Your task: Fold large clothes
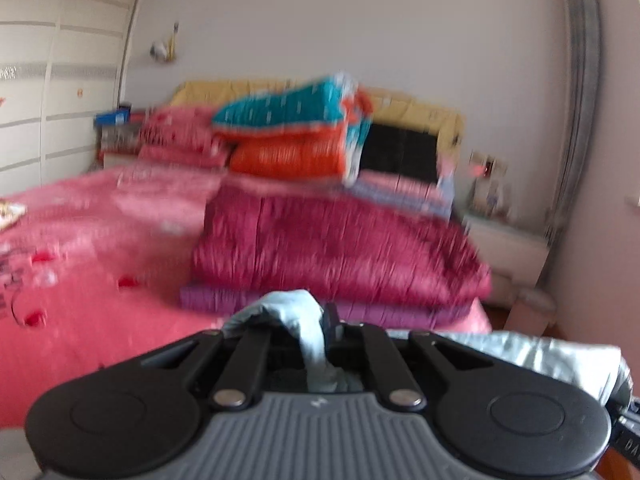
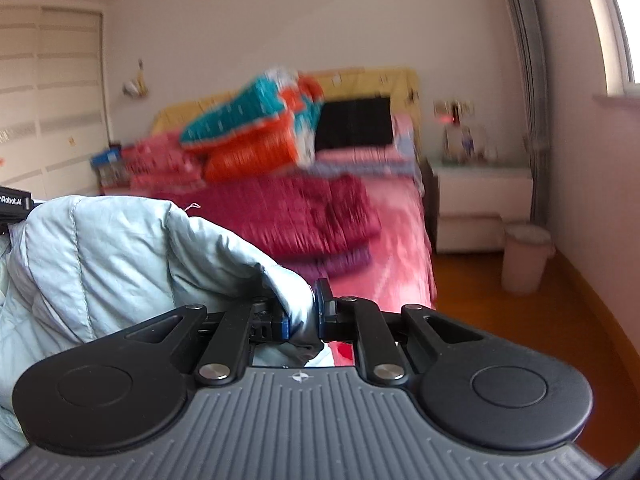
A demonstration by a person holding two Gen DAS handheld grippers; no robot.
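Note:
A pale blue-grey quilted jacket hangs between both grippers above the near end of the bed. In the right wrist view it bulges up on the left, and one edge runs down into my right gripper, which is shut on that fabric. In the left wrist view a bunched fold of the jacket is pinched in my left gripper, also shut on it. More of the jacket trails off to the right. The left gripper's body shows at the left edge of the right wrist view.
A bed with a pink cover lies ahead. On it are stacked folded quilts, dark red below and teal and orange above. Right of the bed stand a white nightstand and a pale bin on wooden floor.

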